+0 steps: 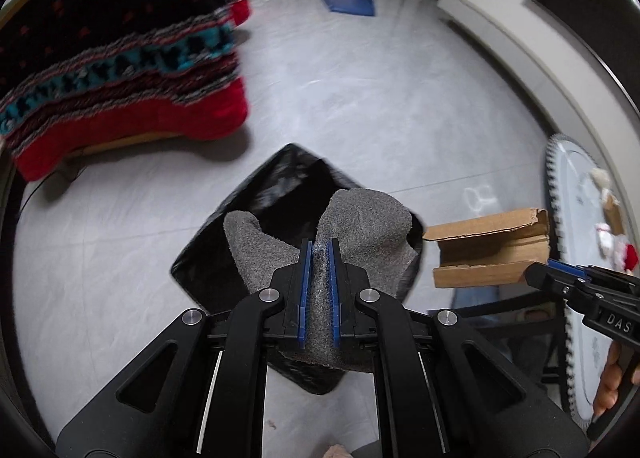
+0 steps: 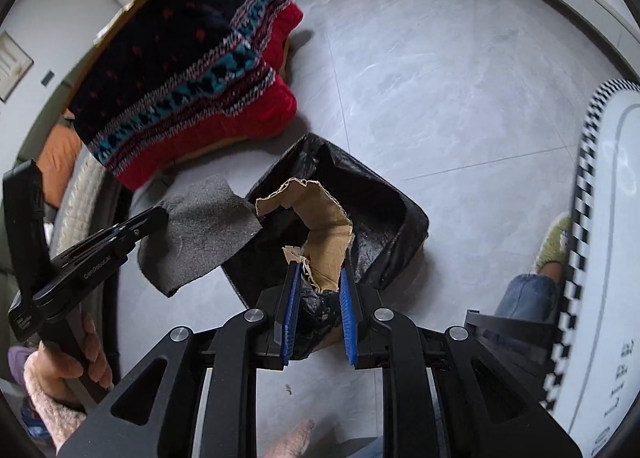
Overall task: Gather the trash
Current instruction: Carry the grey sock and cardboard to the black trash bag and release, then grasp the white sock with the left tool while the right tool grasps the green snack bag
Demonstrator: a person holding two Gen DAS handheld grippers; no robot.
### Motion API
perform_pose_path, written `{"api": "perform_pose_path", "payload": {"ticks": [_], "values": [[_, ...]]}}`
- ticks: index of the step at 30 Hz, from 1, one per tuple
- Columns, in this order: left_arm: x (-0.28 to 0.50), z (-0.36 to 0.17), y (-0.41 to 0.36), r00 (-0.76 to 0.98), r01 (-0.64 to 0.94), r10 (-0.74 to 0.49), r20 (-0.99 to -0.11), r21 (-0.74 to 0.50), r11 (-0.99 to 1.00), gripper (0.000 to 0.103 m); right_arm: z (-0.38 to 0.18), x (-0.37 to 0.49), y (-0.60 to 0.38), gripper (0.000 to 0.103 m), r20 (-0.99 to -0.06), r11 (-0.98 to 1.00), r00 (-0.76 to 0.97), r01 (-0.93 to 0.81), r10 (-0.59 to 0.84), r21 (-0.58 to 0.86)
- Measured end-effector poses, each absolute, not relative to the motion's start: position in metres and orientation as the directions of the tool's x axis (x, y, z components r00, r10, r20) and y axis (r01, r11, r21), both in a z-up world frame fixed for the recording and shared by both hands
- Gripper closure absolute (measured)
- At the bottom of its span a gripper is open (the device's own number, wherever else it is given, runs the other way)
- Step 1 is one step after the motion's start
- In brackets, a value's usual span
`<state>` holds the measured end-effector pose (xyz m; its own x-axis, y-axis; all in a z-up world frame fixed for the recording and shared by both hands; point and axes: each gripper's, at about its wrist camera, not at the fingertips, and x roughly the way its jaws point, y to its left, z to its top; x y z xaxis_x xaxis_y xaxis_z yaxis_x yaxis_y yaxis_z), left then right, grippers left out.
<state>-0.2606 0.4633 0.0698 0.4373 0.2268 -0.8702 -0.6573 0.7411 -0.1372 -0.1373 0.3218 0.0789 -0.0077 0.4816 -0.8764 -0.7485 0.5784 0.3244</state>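
Trash hangs over the black-lined bin (image 2: 384,218), ready to drop: left claw (image 1: 319,258) pinches grey felt (image 1: 360,226), right claw (image 2: 319,278) grips torn cardboard (image 2: 324,226)

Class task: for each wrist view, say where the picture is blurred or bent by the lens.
Left wrist view: patterned blanket smeared by motion, grey felt sharp; right wrist view: checkered mat edge blurred and curved by the fisheye, torn cardboard crisp.
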Motion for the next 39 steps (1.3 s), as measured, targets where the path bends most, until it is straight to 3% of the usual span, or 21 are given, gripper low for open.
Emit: {"api": "perform_pose_path", "payload": {"ticks": [1, 2, 3, 4, 5, 12, 21, 31, 39], "values": [[-0.264, 0.062, 0.473, 0.426, -0.682, 0.234, -0.874, -0.14, 0.718, 0.095, 0.071, -0.138, 0.334, 0.072, -0.88, 0.571, -0.018, -0.754, 0.475, 0.324], [-0.268, 0.056, 0.48, 0.409, -0.705, 0.246, -0.879, -0.133, 0.696, 0.083, 0.063, -0.136, 0.345, 0.058, -0.886, 0.578, -0.016, -0.753, 0.463, 0.315], [-0.269, 0.051, 0.486, 0.386, -0.728, 0.266, -0.884, -0.114, 0.676, 0.043, 0.057, -0.136, 0.349, 0.049, -0.889, 0.586, -0.013, -0.747, 0.458, 0.313], [-0.278, 0.046, 0.491, 0.37, -0.749, 0.287, -0.884, -0.101, 0.655, 0.014, 0.052, -0.134, 0.354, 0.04, -0.889, 0.593, -0.016, -0.739, 0.458, 0.319], [-0.281, 0.045, 0.495, 0.368, -0.764, 0.311, -0.876, -0.094, 0.638, 0.006, 0.046, -0.133, 0.358, 0.04, -0.891, 0.597, -0.033, -0.731, 0.453, 0.331], [-0.282, 0.043, 0.498, 0.374, -0.768, 0.307, -0.875, -0.106, 0.632, 0.006, 0.054, -0.133, 0.339, 0.04, -0.892, 0.588, -0.02, -0.745, 0.452, 0.315], [-0.25, 0.071, 0.448, 0.438, -0.686, 0.275, -0.856, -0.121, 0.717, 0.006, 0.084, -0.112, 0.27, 0.04, -0.866, 0.625, 0.039, -0.709, 0.498, 0.328], [-0.152, 0.113, 0.331, 0.54, -0.427, 0.137, -0.83, -0.13, 0.895, 0.006, 0.112, -0.062, 0.134, 0.04, -0.86, 0.741, 0.174, -0.605, 0.48, 0.291], [-0.071, 0.122, 0.222, 0.554, -0.221, 0.013, -0.833, -0.131, 0.966, 0.006, 0.13, -0.008, -0.024, 0.04, -0.87, 0.886, 0.322, -0.402, 0.373, 0.231]]}}
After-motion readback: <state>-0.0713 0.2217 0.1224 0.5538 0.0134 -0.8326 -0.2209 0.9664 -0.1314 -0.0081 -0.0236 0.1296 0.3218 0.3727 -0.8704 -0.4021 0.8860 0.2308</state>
